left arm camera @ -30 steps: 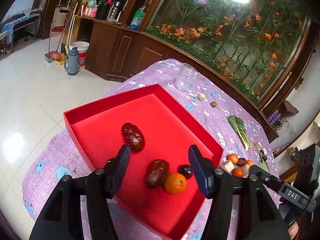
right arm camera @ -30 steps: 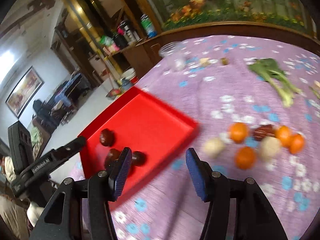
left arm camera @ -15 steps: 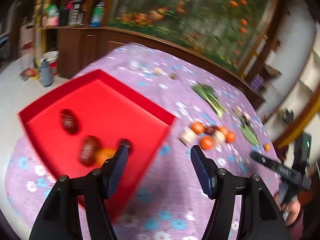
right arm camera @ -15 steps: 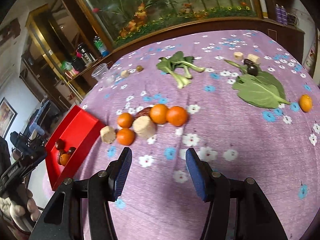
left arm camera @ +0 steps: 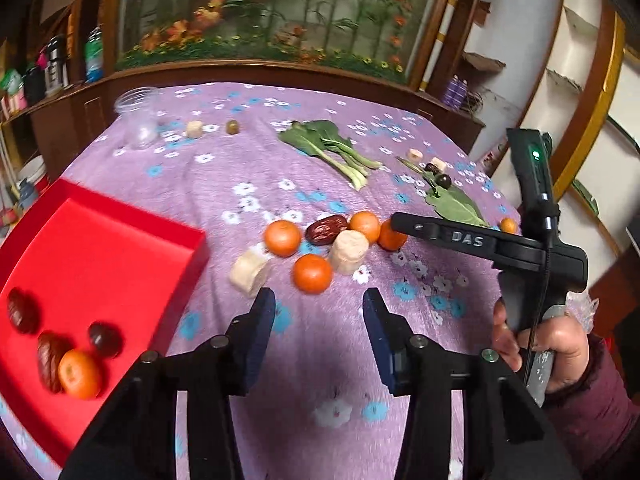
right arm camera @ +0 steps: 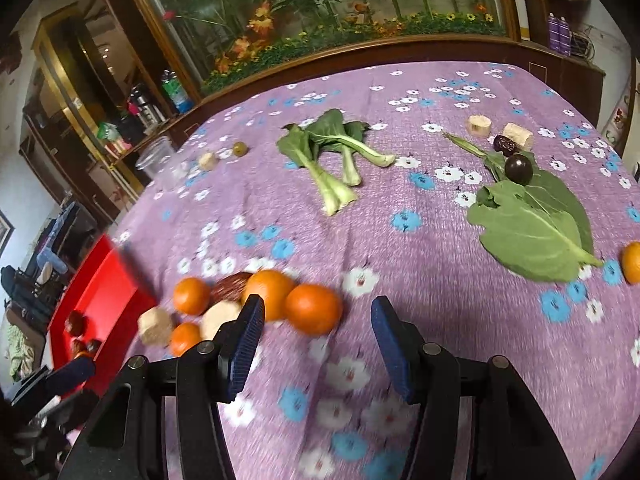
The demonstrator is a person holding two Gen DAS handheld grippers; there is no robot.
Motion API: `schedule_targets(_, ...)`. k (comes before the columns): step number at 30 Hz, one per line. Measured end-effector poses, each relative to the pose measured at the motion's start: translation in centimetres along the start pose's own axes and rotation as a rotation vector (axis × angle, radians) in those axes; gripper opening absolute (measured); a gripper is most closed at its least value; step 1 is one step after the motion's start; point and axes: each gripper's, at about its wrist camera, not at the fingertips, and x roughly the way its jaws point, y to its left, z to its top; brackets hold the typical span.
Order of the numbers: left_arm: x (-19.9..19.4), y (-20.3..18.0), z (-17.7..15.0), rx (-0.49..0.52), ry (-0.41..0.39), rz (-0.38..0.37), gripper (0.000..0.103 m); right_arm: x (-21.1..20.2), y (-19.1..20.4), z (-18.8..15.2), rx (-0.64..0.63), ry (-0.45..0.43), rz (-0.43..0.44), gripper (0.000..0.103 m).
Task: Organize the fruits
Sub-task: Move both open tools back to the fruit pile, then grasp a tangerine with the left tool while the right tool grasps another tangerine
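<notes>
While nothing sits between either pair of jaws, the left gripper has just been closing and stands partly open over bare cloth, just near of an orange. The right gripper is likewise partly open and empty, an orange just beyond its left finger. Both seem aimed at the fruit cluster, presumably to carry pieces left to the red tray, which already holds dates and an orange.
</notes>
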Motion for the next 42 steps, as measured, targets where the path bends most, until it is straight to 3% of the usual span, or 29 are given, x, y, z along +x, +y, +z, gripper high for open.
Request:
schedule_targets(6, 3.4, -1.3, 0.5, 0.051, 0.053, 0.012, 0.044, 1.1, -1.1, -0.2, 0.015, -0.006, 0.027, 0.06)
schedule_targets(12, 5.3, -0.8, 0.2, 0.027, 0.083, 0.018, 0.044, 1.0, -0.7, -0.4, -0.01, -0.002, 0.026, 0.06)
schedule_targets(20, 6.5, 0.2, 0.1, -0.006, 0.09, 0.029, 0.044, -0.1, -1.2, -0.2, -0.01, -0.047, -0.015, 0.06)
schedule_targets(27, 7.7, 0.6, 0.4, -0.025, 0.116, 0.013, 0.044, 0.4, -0.5, -0.5, -0.041, -0.025, 0.002, 0.06)
schedule_targets(34, 9.0, -0.7, 1.4, 0.018, 0.112, 0.019, 0.044, 1.3, 0.0, -0.7, -0.071, -0.004, -0.024, 0.06)
schedule_targets(36, 9.2, -1.0, 1.3, 0.039, 0.104, 0.03, 0.044, 1.3, 0.1, -0.8, -0.077, -0.01, -0.028, 0.056)
schedule_targets(38, 9.2, -1.3, 1.1, 0.061, 0.1, 0.039, 0.031, 1.5, 0.3, -0.8, -0.086, -0.007, -0.013, 0.042)
schedule_targets(39, 9.2, -1.4, 1.1, 0.068, 0.099, 0.043, 0.029, 1.4, 0.6, -0.9, -0.098, -0.009, -0.002, 0.037)
schedule_targets(42, 9.0, -1.4, 1.0, 0.054, 0.099, 0.039, 0.029, 1.3, 2.0, -1.3, -0.172, -0.024, -0.042, 0.036)
